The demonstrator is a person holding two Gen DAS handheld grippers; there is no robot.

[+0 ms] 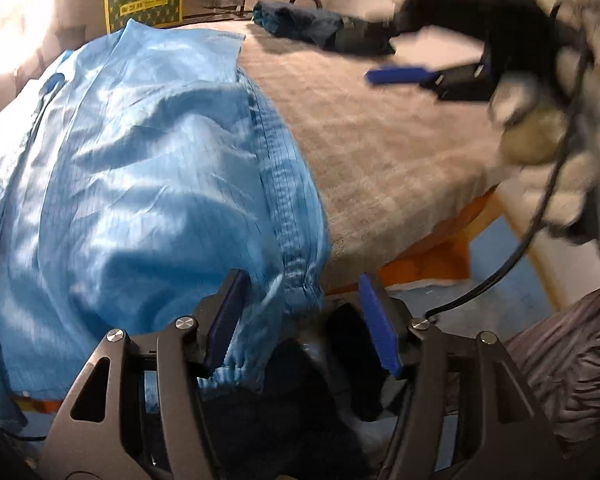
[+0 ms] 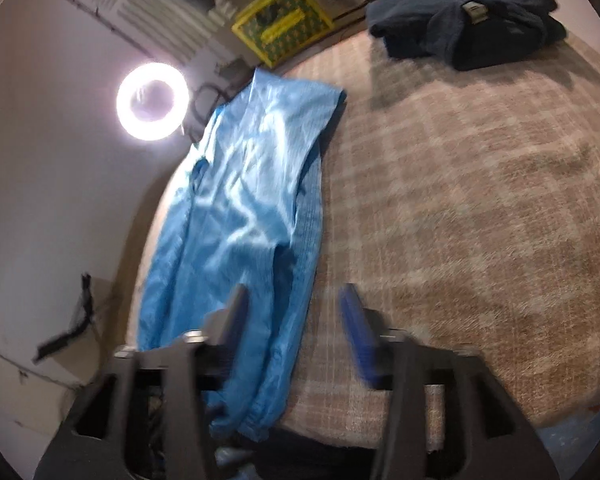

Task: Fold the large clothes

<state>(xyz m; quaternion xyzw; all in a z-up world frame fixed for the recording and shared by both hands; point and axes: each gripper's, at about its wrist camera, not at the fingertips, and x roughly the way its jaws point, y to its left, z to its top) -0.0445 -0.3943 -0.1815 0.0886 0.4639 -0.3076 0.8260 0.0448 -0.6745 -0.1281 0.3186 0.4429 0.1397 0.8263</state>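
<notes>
One bed (image 2: 480, 208) carries two garments — a light blue jacket (image 2: 239, 216) along its left edge and a dark folded pile (image 2: 472, 20) at the far edge. Only the right view shows the ring lamp (image 2: 152, 100); only the left shows a gloved hand (image 1: 540, 128). Left gripper (image 1: 300, 320) and right gripper (image 2: 295, 332) are both parted, pads clear of the jacket's cuff.

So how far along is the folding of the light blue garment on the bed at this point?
Partly done. The light blue garment lies lengthwise as a narrow strip along the bed edge, apparently folded over itself. Nothing is in hand: the left hand-held gripper is open with the elastic cuff loose between its fingers; the right hand-held gripper is open. Left: folding the strip crosswise. A dark garment lies folded at the far side.
</notes>
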